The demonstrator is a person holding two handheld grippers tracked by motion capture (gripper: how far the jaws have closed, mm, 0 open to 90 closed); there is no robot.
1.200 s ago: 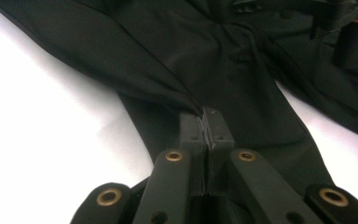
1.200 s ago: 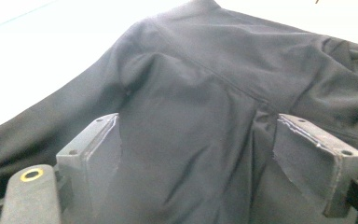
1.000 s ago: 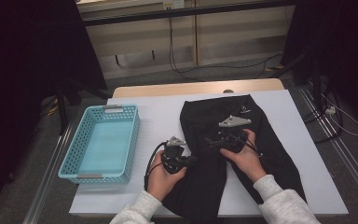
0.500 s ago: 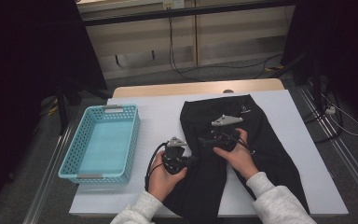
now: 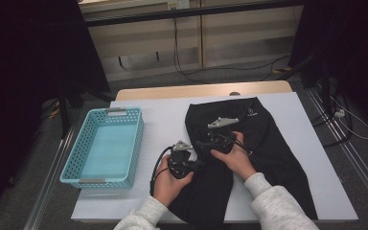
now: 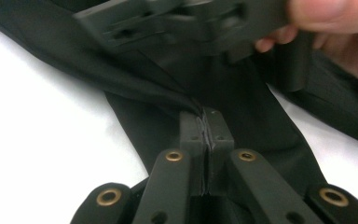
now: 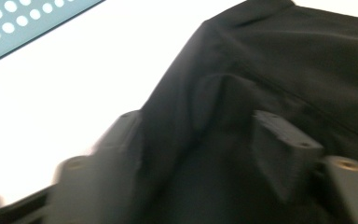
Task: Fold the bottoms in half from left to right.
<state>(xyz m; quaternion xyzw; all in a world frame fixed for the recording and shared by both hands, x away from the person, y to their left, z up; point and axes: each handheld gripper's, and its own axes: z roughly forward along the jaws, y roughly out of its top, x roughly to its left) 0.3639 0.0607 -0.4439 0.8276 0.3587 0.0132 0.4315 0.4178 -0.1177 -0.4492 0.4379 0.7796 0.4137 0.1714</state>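
Observation:
A black garment (image 5: 263, 143) lies spread on the white table (image 5: 163, 120). My left gripper (image 5: 199, 165) rests at the garment's left edge, and in the left gripper view it (image 6: 206, 122) is shut on a pinched fold of the black cloth (image 6: 168, 88). Just beyond it, my right gripper (image 5: 202, 143) is laid on the garment, and its dark body crosses the top of the left gripper view. In the right gripper view its jaws (image 7: 200, 123) have just been closing but still stand apart, with a raised ridge of the cloth (image 7: 223, 93) between them.
A light blue mesh basket (image 5: 76, 163) stands at the left of the table with nothing in it. Bare white tabletop lies between the basket and the garment. Dark stands and floor cables surround the table.
The right hand and its gripper have moved left across the garment, toward the left gripper. The left hand has kept still.

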